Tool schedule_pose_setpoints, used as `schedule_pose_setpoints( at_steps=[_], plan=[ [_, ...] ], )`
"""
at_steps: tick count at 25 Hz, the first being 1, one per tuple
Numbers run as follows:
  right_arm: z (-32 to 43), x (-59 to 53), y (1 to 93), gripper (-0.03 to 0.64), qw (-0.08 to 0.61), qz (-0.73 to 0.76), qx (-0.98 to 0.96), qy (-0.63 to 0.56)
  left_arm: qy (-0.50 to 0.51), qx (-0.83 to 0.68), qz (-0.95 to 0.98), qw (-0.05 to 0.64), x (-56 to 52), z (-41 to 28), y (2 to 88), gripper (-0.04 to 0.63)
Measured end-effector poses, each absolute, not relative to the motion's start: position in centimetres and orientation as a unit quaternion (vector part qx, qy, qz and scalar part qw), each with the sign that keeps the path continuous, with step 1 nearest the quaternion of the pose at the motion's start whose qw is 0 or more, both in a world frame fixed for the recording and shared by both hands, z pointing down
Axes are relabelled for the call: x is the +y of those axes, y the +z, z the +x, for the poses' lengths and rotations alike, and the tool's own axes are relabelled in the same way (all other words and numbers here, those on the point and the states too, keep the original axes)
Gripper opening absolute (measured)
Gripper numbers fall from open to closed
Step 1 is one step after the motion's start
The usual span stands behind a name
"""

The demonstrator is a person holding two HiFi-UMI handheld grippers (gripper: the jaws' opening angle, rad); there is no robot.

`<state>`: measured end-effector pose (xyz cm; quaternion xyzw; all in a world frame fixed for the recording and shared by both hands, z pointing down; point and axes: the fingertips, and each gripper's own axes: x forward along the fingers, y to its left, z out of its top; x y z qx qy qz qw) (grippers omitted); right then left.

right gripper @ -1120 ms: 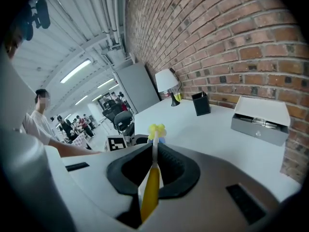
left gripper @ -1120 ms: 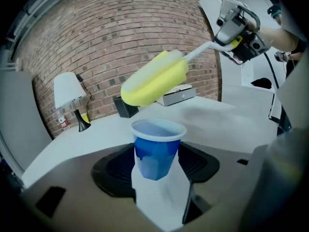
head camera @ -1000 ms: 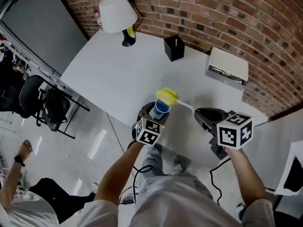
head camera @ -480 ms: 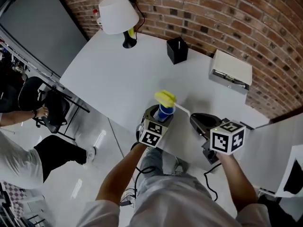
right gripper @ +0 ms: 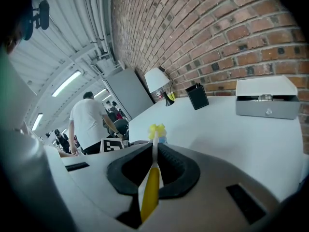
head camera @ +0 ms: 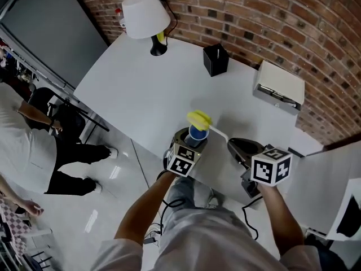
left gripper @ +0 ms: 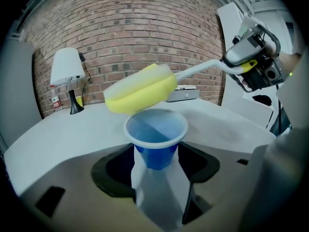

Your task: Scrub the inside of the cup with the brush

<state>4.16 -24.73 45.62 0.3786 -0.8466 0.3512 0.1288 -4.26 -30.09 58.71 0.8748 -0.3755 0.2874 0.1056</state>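
Note:
A blue cup (left gripper: 157, 141) with a white rim stands upright between the jaws of my left gripper (left gripper: 158, 178), which is shut on it; in the head view the cup (head camera: 196, 133) is near the table's front edge. My right gripper (right gripper: 150, 187) is shut on the brush handle (right gripper: 150, 197), yellow at the grip and white further out. The brush's yellow sponge head (left gripper: 141, 89) hovers just above the cup's far rim, outside the cup. In the head view the sponge head (head camera: 198, 118) lies over the cup and the right gripper (head camera: 243, 149) is to its right.
On the white table (head camera: 146, 89) stand a white lamp (head camera: 145, 14) at the far left, a black box (head camera: 216, 59) and a grey box (head camera: 278, 85) by the brick wall. A person in a white shirt (head camera: 25, 145) stands on the floor left of the table.
The cup and brush stay almost where they were; the sponge head remains over the cup's rim. The person on the floor at the left has walked nearer the table.

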Motion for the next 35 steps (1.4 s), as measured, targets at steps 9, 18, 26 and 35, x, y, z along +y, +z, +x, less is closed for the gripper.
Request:
schedule_pose_setpoints(
  at_steps=[9,18,26,35],
  plan=[
    [4.9,-24.4,45.6,0.029,0.118,0.383,-0.849,0.345,0.299,-0.401,0.856,0.132,-29.2,-5.2,59.4,0.295],
    [4.6,-23.1,45.0,0.029,0.108,0.392,-0.862,0.303,0.29,-0.437,0.839,0.143,-27.2,-6.4,58.2,0.293],
    [4.2,-21.2,44.0,0.029,0.117,0.403,-0.872,0.253,0.247,-0.47,0.837,0.132,-24.6,-5.8,53.9,0.235],
    [3.8,-18.8,42.6,0.029,0.123,0.421,-0.88,0.184,0.188,-0.494,0.841,0.117,-21.2,-4.0,49.6,0.139]
  ],
)
